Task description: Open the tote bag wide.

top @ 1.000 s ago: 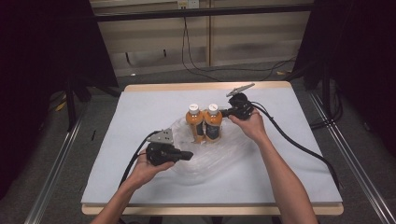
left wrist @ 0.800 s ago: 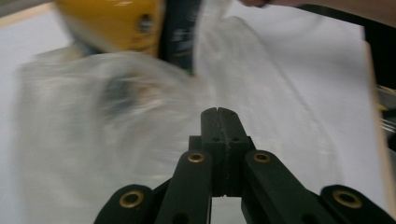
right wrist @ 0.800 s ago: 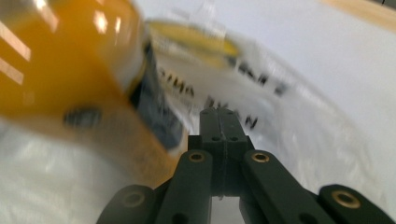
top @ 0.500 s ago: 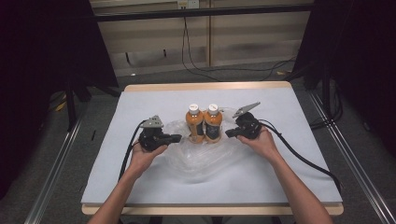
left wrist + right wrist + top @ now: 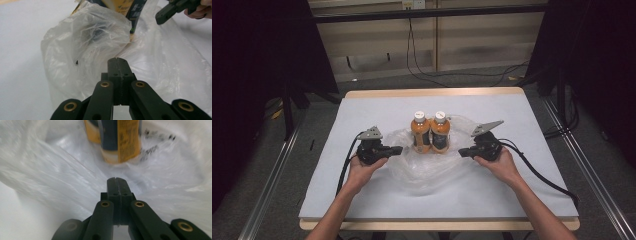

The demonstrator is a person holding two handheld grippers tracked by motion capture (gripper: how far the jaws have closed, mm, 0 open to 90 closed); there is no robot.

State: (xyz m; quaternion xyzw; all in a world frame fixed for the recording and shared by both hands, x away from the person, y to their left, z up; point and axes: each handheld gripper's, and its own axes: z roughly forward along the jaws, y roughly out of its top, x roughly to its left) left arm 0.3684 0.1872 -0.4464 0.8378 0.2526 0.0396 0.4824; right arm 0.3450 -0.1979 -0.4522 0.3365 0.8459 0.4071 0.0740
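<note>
Two orange bottles [image 5: 431, 133] stand upright, touching, on a crumpled clear plastic bag [image 5: 427, 167] mid-tabletop [image 5: 362, 105]. The left gripper [image 5: 396, 149] and right gripper [image 5: 463, 152] flank them, both with jaws pressed together and nothing between — each tip pointing inward at the bag's edge. A second ago the right gripper was up at the caps; both hands have since settled low, level with each other.

We see two bottles [image 5: 431, 132] standing side by side, touching, on a plastic bag [image 5: 427, 167] spread on the table [image 5: 362, 107]. Our left gripper [image 5: 396, 149] lies left of them, our right gripper [image 5: 463, 152] right, both at the bag's edges.
</note>
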